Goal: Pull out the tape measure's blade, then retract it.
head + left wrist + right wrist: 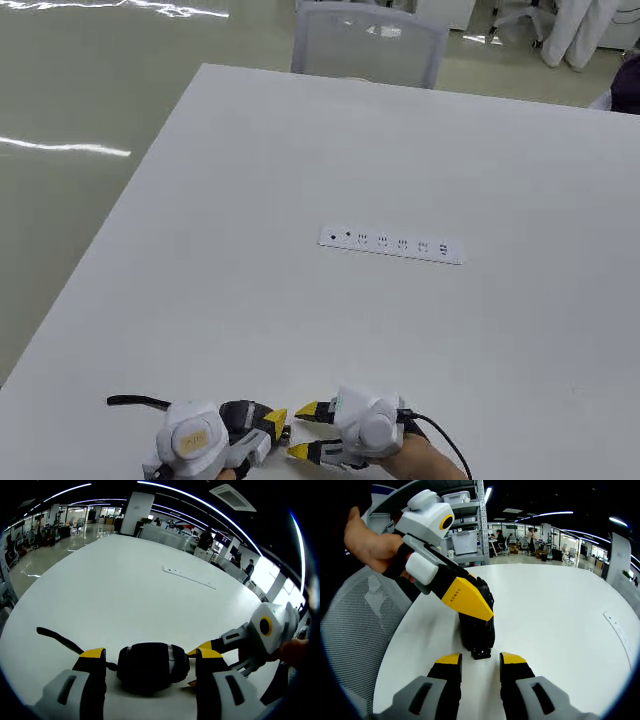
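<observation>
White table point(300, 180): plain top under my rig, with a flat power strip point(391, 244) lying well beyond the grippers.
Tape measure point(477, 632): black case resting on the table close to the near edge, set between the jaws of the left gripper.
Strap point(57, 637): black cord trailing from the case and lying flat on the tabletop, off to the left in the left gripper view.
Left gripper point(151, 655): its yellow-tipped jaws are pressed in on the two flanks of the case, pinching it as far as I can judge.
Right gripper point(480, 662): jaws spread apart with nothing between the pads, and the tips pointing at the end of the case.
Blade tip point(481, 653): small dark tab sitting against the foot of the case, just ahead of the gap between my right jaws and not clamped.
Grippers together: tip to tip and near each other in the head view.
Chair point(368, 42): grey mesh back at the table's far edge.
</observation>
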`<action>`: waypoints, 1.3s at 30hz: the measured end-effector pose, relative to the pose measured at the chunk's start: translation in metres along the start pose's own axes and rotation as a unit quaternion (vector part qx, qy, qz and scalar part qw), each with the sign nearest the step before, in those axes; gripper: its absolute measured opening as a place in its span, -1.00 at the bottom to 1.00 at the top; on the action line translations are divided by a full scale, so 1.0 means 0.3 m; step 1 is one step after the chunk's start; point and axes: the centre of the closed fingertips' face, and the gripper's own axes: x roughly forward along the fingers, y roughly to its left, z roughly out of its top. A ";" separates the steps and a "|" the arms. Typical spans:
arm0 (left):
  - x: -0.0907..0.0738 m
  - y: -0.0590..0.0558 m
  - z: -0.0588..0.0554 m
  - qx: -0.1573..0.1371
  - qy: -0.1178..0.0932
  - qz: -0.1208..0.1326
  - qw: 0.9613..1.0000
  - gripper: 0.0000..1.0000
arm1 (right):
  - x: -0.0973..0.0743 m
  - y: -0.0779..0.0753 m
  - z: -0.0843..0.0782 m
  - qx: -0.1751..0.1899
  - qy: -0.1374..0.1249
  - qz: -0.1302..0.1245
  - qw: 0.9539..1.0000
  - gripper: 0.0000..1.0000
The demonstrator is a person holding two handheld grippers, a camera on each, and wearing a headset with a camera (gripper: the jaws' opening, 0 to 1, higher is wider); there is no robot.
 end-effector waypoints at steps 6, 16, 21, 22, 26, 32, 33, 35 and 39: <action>-0.030 0.002 0.006 0.035 0.001 -0.015 0.999 0.50 | -0.033 0.006 0.005 0.010 0.003 -0.019 1.000 -0.34; -0.078 -0.007 0.008 0.086 0.010 -0.061 0.994 0.68 | -0.085 0.025 0.028 0.046 0.000 -0.064 0.997 -0.21; -0.099 -0.017 0.001 0.118 0.013 -0.089 0.989 0.75 | -0.116 0.034 0.038 0.057 -0.003 -0.091 0.994 -0.17; -0.101 -0.017 -0.001 0.122 0.014 -0.092 0.988 0.74 | -0.121 0.037 0.040 0.059 -0.004 -0.094 0.994 -0.15; -0.127 -0.017 -0.002 0.153 0.018 -0.104 0.983 0.77 | -0.151 0.054 0.041 0.069 -0.004 -0.109 0.992 -0.06; -0.157 -0.019 -0.010 0.184 0.021 -0.125 0.975 0.80 | -0.200 0.079 0.041 0.081 -0.008 -0.132 0.988 0.02; -0.162 -0.020 -0.014 0.189 0.023 -0.129 0.973 0.80 | -0.211 0.084 0.038 0.086 -0.006 -0.137 0.987 0.05; -0.170 -0.020 -0.019 0.198 0.023 -0.137 0.970 0.81 | -0.226 0.089 0.039 0.089 -0.007 -0.143 0.986 0.08; -0.197 -0.015 -0.029 0.211 0.027 -0.146 0.966 0.87 | -0.268 0.102 0.038 0.101 -0.010 -0.161 0.982 0.14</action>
